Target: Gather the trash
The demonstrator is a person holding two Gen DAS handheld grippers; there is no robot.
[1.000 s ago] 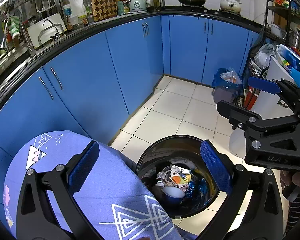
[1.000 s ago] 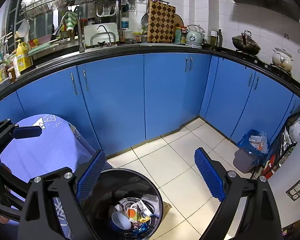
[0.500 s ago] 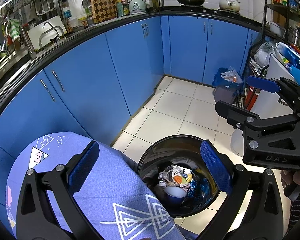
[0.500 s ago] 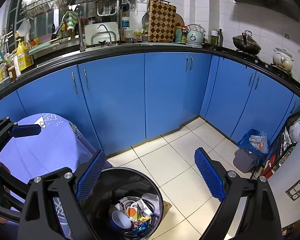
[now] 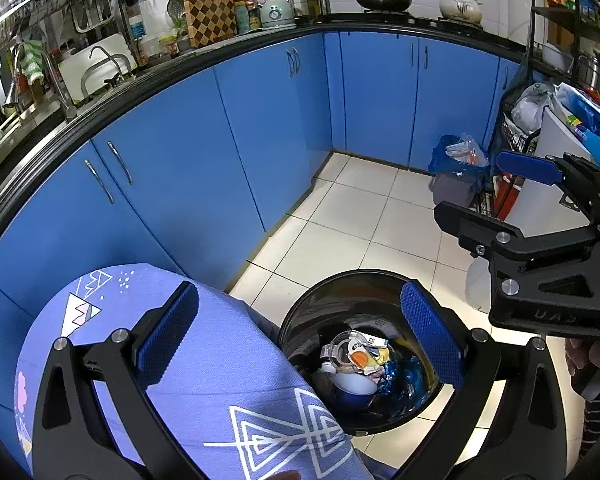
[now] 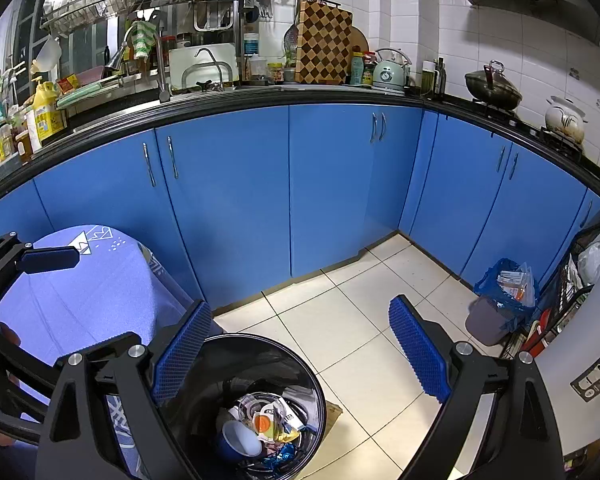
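A black round trash bin [image 5: 300,320] stands on the tiled floor beside a table with a blue patterned cloth [image 5: 204,364]. Inside lie a blue cup [image 5: 354,390], a clear plastic lid, wrappers and blue foil. My left gripper [image 5: 300,332] is open and empty, above the table edge and the bin. My right gripper [image 6: 300,350] is open and empty, above the bin [image 6: 300,376]; the trash [image 6: 266,426] shows below it. The right gripper also shows in the left wrist view [image 5: 500,188], and the left gripper at the left edge of the right wrist view.
Blue kitchen cabinets [image 6: 320,184] curve around the floor, under a black counter with a sink, kettle and pots. A small grey bin with a blue bag [image 5: 456,168] stands in the corner. A wire rack and a white appliance [image 5: 556,184] stand at right.
Both grippers stay open over the bin. The left wrist view has shifted slightly; the trash in the bin has not moved.
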